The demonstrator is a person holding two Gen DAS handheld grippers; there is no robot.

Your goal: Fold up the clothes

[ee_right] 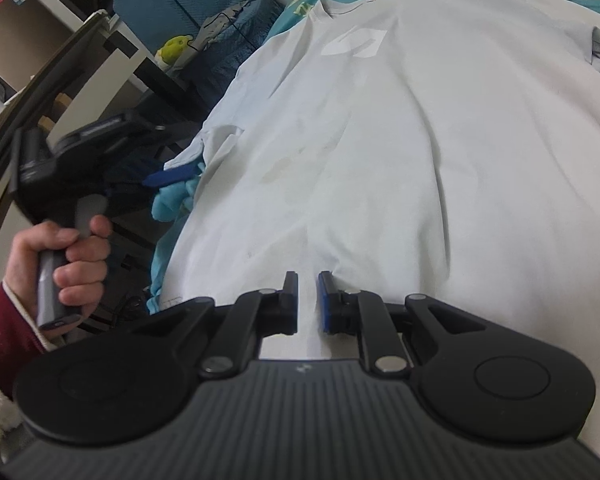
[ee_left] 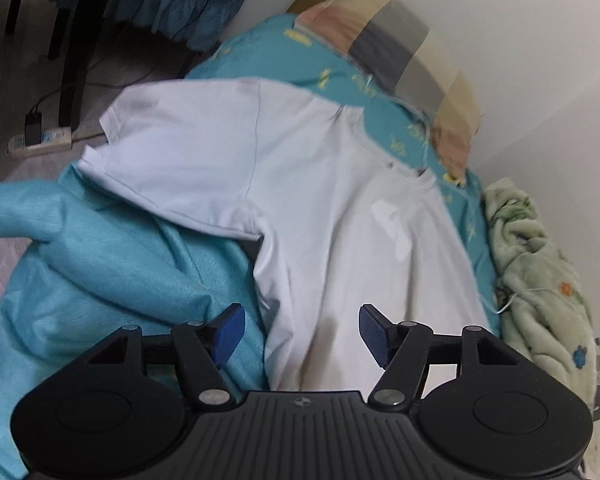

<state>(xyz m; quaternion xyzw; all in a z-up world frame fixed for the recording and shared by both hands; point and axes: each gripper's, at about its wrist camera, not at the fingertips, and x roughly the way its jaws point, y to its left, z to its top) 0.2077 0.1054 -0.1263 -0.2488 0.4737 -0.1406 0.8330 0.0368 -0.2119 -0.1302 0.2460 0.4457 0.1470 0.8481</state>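
Note:
A white T-shirt (ee_left: pixel 300 184) lies spread on a bed, front up, with a pale logo on the chest; it also fills the right wrist view (ee_right: pixel 420 140). My left gripper (ee_left: pixel 302 334) is open, hovering over the shirt's lower side edge where it meets a light blue cloth (ee_left: pixel 112 264). My right gripper (ee_right: pixel 308 304) is nearly shut with a narrow gap, its fingers pinching the shirt's bottom hem. The left gripper also shows in the right wrist view (ee_right: pixel 168 176), held by a hand at the shirt's left side.
A teal patterned sheet (ee_left: pixel 268 56) covers the bed. A striped pillow (ee_left: pixel 400 48) lies at the head, a green fleece blanket (ee_left: pixel 540 280) by the wall. A power strip (ee_left: pixel 40 140) and chair legs stand on the floor. Shelves and a blue chair (ee_right: pixel 172 4) lie beside the bed.

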